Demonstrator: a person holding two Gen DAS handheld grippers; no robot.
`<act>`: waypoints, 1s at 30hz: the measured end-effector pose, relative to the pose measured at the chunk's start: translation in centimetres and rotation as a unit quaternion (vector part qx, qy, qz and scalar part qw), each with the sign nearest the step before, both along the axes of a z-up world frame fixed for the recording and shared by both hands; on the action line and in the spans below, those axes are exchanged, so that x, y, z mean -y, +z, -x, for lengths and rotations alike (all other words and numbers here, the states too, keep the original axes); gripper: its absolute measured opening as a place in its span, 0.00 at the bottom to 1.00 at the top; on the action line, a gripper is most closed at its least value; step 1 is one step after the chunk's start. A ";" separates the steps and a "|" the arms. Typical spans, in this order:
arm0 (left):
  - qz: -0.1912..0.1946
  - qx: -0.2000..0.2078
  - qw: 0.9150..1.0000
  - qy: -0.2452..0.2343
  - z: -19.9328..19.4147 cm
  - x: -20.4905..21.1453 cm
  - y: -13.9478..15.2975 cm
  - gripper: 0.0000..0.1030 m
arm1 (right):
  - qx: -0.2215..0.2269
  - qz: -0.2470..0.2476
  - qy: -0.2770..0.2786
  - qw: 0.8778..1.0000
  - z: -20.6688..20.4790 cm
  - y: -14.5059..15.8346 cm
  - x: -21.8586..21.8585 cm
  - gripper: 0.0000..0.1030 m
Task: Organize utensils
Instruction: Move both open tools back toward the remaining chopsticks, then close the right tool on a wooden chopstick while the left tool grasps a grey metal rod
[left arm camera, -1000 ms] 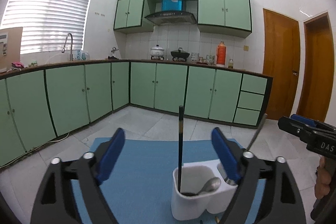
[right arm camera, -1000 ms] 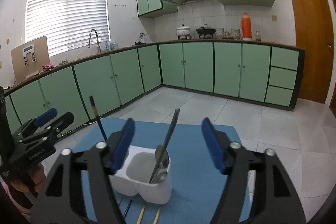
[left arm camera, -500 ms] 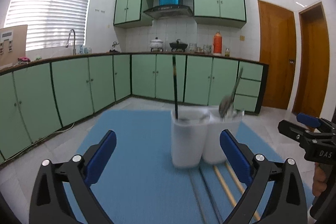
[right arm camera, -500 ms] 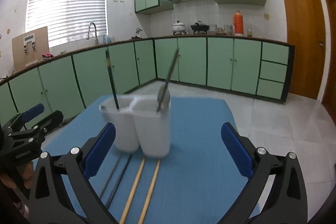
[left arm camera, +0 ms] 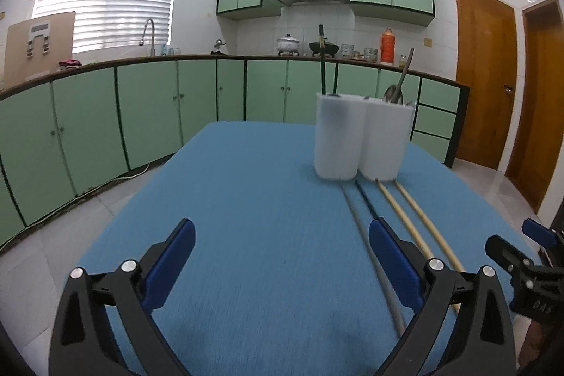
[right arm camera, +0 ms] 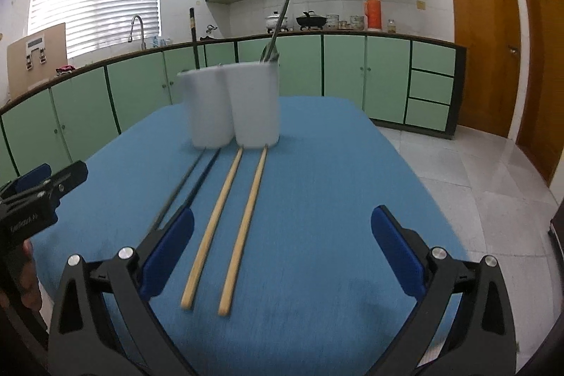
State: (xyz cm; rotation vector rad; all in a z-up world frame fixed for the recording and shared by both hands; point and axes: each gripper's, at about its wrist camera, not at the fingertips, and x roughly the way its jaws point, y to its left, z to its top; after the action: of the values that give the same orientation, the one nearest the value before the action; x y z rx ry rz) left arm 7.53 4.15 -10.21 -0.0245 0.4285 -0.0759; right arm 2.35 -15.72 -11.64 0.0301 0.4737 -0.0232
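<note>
Left hand-held gripper [left arm camera: 282, 261] hovers low over the blue-covered worktop [left arm camera: 246, 199], jaws spread wide, nothing between them. Ahead of it, toward the far right part of the worktop, stands a white two-compartment utensil holder [left arm camera: 359, 140]: a dark chopstick [left arm camera: 321, 59] upright in the left compartment, a metal spoon [left arm camera: 400, 83] leaning in the right. In front of the holder four loose chopsticks lie side by side: two dark chopsticks [right arm camera: 187, 189], then two wooden chopsticks [right arm camera: 229, 217]. Right hand-held gripper [right arm camera: 282, 249] likewise gapes empty, the wooden pair just inside its left finger.
</note>
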 end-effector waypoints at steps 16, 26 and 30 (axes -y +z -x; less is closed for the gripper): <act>-0.031 -0.012 0.999 -0.008 4.0 0.5 -2.2 0.94 | 0.023 0.019 -0.026 0.999 2.7 -3.3 -1.5 0.55; -0.029 -0.013 0.999 -0.014 4.1 0.9 -2.4 0.94 | 0.020 0.039 -0.001 0.999 2.7 -4.3 -2.9 0.22; -0.026 -0.014 0.999 -0.014 4.2 1.0 -2.4 0.94 | 0.025 0.048 0.004 0.999 2.7 -4.6 -3.6 0.14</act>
State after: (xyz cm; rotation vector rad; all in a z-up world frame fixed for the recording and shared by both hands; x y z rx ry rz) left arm 3.35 3.15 -12.59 0.0326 0.4580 -0.0918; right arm -0.38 -12.15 -16.22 -0.0659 0.4224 -0.0365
